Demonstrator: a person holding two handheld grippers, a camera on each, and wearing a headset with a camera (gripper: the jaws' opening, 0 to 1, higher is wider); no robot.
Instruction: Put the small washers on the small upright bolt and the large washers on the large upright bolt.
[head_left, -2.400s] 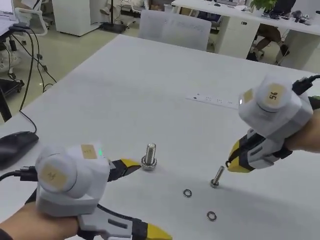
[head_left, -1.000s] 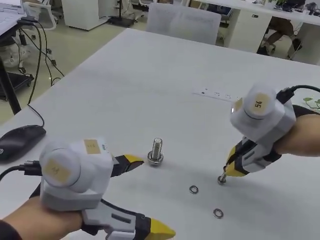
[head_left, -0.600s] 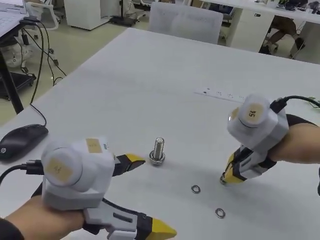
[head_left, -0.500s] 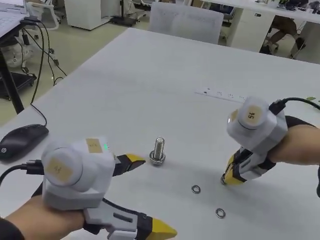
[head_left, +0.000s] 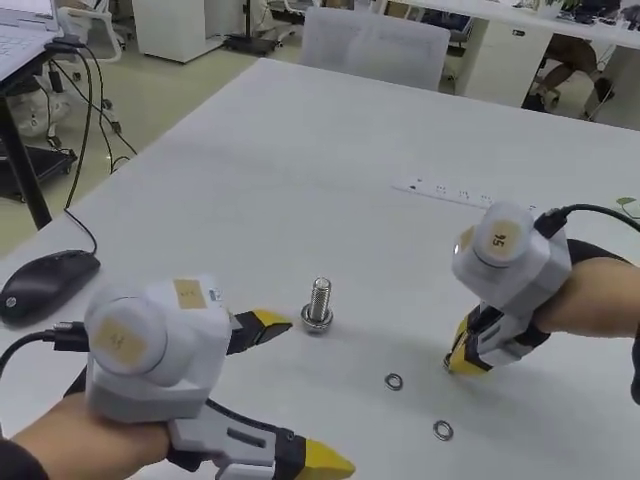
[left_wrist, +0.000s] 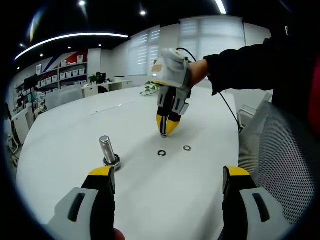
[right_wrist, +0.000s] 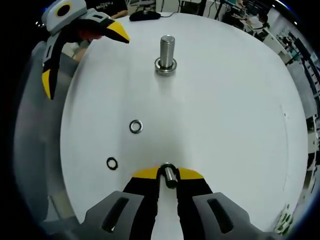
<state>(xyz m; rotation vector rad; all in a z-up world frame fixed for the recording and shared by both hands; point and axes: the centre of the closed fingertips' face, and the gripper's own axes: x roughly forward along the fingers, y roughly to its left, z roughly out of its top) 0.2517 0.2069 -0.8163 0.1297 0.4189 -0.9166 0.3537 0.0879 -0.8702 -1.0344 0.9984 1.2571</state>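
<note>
Since the earliest frame our right gripper (head_left: 460, 360) has come down over the small bolt (right_wrist: 169, 175), which was leaning free, and is now pinching it just above the table (head_left: 300, 170).

Starting at the left, we are holding the left gripper (left_wrist: 168, 174) low over the table, its jaws spread wide with nothing between them. We judge it is waiting there, ready to fetch a washer. Just beyond its far jaw the large bolt (head_left: 319, 300) is standing upright with a wider collar at its foot. We cannot tell whether that collar is the bolt's head or a washer already on it.

Further right, the first small washer (head_left: 394, 381) is lying flat between the two bolts, and the second small washer (head_left: 443, 430) is lying nearer to us, both untouched.

At the right, the jaws are pointing steeply down and clamping the small bolt's shank. We judge we are standing it up and steadying it for the washers.
</note>
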